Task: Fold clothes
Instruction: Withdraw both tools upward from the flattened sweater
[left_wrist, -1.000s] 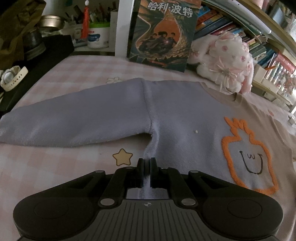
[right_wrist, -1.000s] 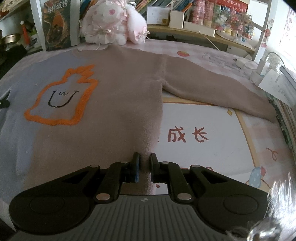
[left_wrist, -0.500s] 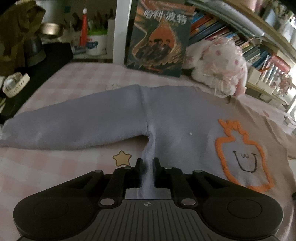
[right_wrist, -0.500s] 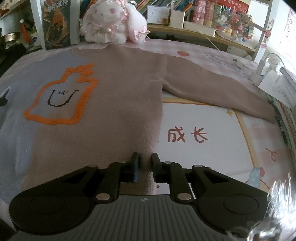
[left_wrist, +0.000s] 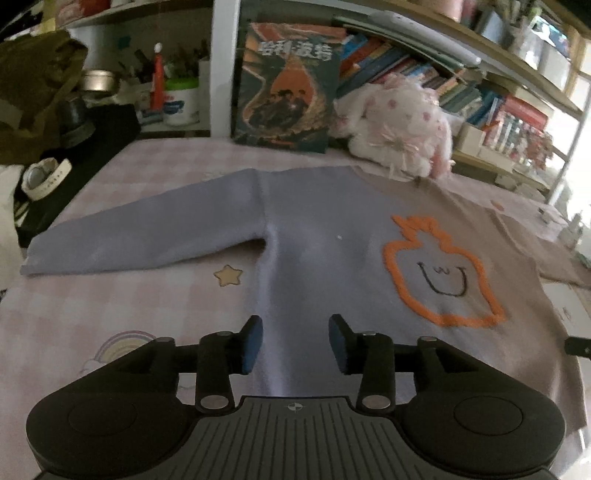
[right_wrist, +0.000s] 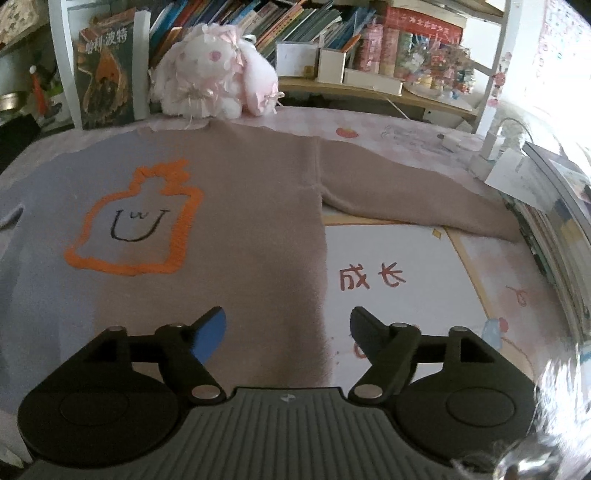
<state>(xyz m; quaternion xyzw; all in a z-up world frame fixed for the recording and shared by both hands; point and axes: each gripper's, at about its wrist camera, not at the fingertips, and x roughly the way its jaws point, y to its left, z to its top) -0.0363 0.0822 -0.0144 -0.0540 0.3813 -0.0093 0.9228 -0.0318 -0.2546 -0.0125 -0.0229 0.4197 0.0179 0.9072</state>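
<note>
Two grippers sit at the bottom of their frames with jaws spread apart and nothing between them: the left gripper (left_wrist: 295, 341) over the lavender side seam of the sweater (left_wrist: 332, 258), the right gripper (right_wrist: 288, 326) straddling the brown side edge, its right finger out over the printed mat (right_wrist: 399, 258). That two-tone sweater lies face up and spread flat across the middle of both views, no fold visible in it, the orange outlined figure (right_wrist: 136, 225) on its chest, the lavender sleeve (left_wrist: 140, 240) reaching toward the left edge of the left view and the brown sleeve (right_wrist: 417, 199) reaching toward the right edge of the right view. Its collar points at the plush rabbit (right_wrist: 214, 77) at the top, with a book (left_wrist: 286, 88) propped beside it. Whether the hem hangs off the near edge of the surface I cannot tell, since the gripper bodies hide it. Fuzzy knit like this looks thick and likely to cling to the mat, so a pinch that catches only the top layer could drag the front off the back and leave a crooked crease. Uneven lifting by the two grippers could skew the body, and a sleeve swung carelessly might snag on the plush rabbit close behind the collar.
</note>
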